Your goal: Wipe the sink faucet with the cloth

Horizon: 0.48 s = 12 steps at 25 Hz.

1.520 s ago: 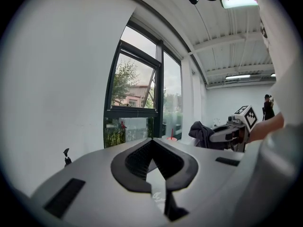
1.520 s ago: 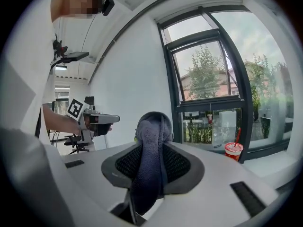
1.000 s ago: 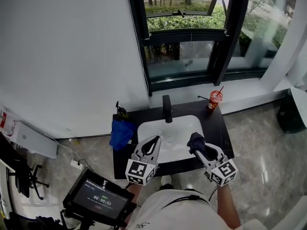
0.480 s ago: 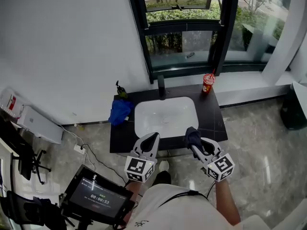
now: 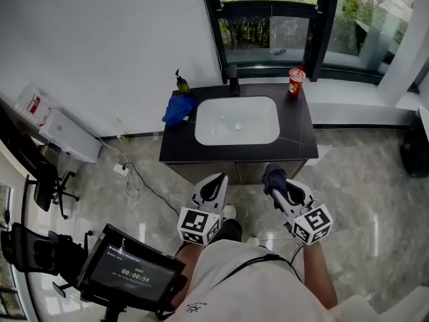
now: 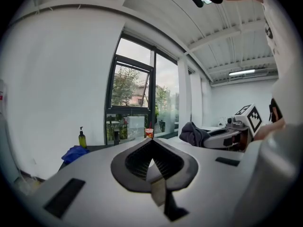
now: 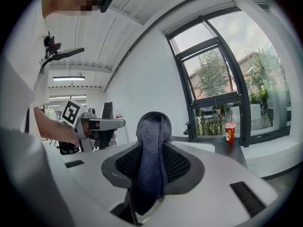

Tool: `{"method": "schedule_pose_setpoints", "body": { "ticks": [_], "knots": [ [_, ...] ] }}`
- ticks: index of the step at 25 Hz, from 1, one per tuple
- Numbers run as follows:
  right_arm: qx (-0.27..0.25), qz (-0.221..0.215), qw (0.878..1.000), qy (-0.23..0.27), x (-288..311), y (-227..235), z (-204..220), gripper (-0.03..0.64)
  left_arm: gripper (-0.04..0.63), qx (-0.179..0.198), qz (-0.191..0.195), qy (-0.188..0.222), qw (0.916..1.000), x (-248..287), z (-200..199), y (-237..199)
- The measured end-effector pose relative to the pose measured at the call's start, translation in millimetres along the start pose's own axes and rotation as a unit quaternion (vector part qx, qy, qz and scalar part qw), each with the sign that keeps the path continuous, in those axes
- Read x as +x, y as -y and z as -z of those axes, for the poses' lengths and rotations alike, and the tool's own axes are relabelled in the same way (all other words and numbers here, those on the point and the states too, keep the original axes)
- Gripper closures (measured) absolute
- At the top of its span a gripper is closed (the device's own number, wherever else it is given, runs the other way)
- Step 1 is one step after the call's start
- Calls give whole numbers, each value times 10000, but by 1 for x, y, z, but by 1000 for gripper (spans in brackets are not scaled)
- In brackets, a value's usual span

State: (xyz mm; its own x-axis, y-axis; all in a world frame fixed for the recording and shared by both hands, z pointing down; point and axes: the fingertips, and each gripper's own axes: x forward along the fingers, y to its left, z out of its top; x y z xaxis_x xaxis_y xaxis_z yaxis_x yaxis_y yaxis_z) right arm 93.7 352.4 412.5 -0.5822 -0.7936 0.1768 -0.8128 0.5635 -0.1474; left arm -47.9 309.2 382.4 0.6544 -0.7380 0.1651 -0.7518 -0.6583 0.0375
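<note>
The right tool (image 5: pixel 277 188) pinches a dark grey-blue cloth (image 7: pixel 152 129). The cloth is bunched between the jaws and bulges out past their tips. The left tool (image 6: pixel 152 142) has its jaws pressed together at the tips and carries nothing. Both tools are held side by side above the marble floor (image 5: pixel 355 173), well apart from the dark desk (image 5: pixel 303 138) at their 12 o'clock. A white sink (image 5: pixel 236 121) is set into the desk, and the black faucet (image 5: pixel 233 86) stands at the sink's 12 o'clock edge. A red cup with a straw (image 5: pixel 295 81) stands at the sink's 1 o'clock. A crumpled blue bundle (image 5: pixel 179 109) lies at its 9 o'clock, with a soap bottle (image 5: pixel 181 82) at 10 o'clock.
</note>
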Motion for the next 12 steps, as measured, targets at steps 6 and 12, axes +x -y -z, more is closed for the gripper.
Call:
{"method": "schedule_pose_setpoints", "body": {
  "ticks": [6, 12],
  "knots": [
    [-162, -4, 9997, 188, -18, -26, -22, 495, 601, 147, 6, 6, 9999, -25, -12, 5],
    [-322, 54, 9994, 121, -12, -30, -36, 495, 601, 150, 85, 93, 9998, -26, -31, -1]
  ]
}}
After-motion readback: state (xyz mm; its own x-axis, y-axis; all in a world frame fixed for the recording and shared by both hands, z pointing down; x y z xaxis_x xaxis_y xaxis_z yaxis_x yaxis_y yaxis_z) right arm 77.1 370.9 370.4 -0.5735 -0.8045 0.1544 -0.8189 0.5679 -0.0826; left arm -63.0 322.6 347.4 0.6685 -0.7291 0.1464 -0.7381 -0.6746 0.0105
